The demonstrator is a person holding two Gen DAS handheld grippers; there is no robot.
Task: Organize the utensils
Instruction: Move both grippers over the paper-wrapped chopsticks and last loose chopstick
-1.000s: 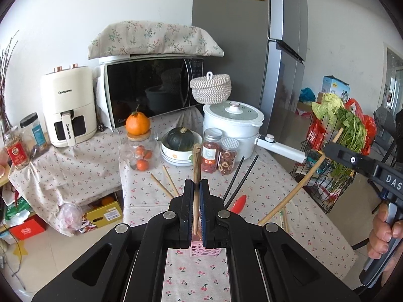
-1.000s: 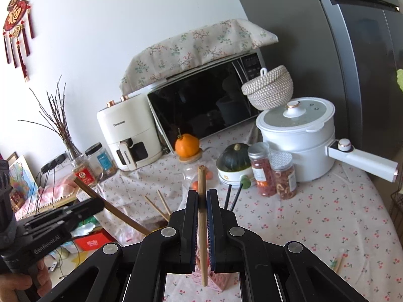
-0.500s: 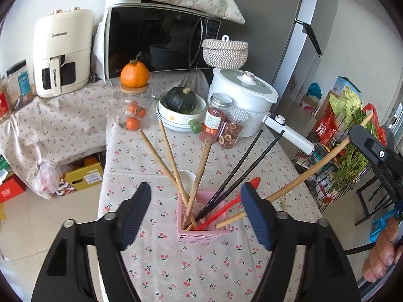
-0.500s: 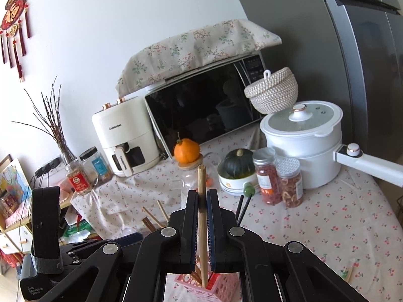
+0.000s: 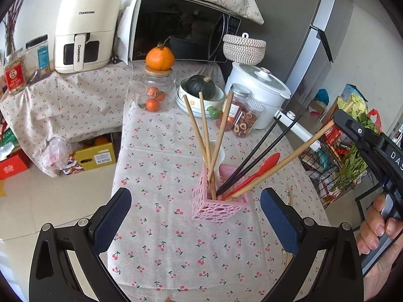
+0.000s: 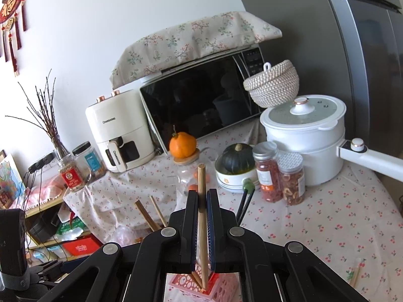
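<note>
A pink perforated utensil holder point(image 5: 216, 205) stands on the cherry-print tablecloth point(image 5: 176, 251). It holds three wooden chopsticks point(image 5: 205, 136), two black chopsticks point(image 5: 254, 161), a red spoon point(image 5: 262, 167) and a white spoon. My left gripper point(image 5: 195, 220) is open and empty, just in front of the holder. My right gripper point(image 6: 202, 197) is shut on a wooden chopstick point(image 6: 201, 216) whose lower end is inside the holder point(image 6: 181, 283). In the left wrist view that chopstick point(image 5: 284, 162) leans right toward the right gripper's body point(image 5: 370, 146).
Behind the holder stand a glass jar with oranges point(image 5: 153, 93), a bowl with a green squash point(image 5: 201, 91), two spice jars point(image 5: 239, 115) and a white pot point(image 5: 259, 88) with a long handle. A microwave point(image 5: 181, 27) and an air fryer point(image 5: 83, 32) stand further back. Loose chopsticks point(image 6: 355, 274) lie at the table's right.
My left gripper let go of a wooden chopstick into the holder, opened wide and drew back. My right gripper lowered its chopstick so its tip sits in the holder.
</note>
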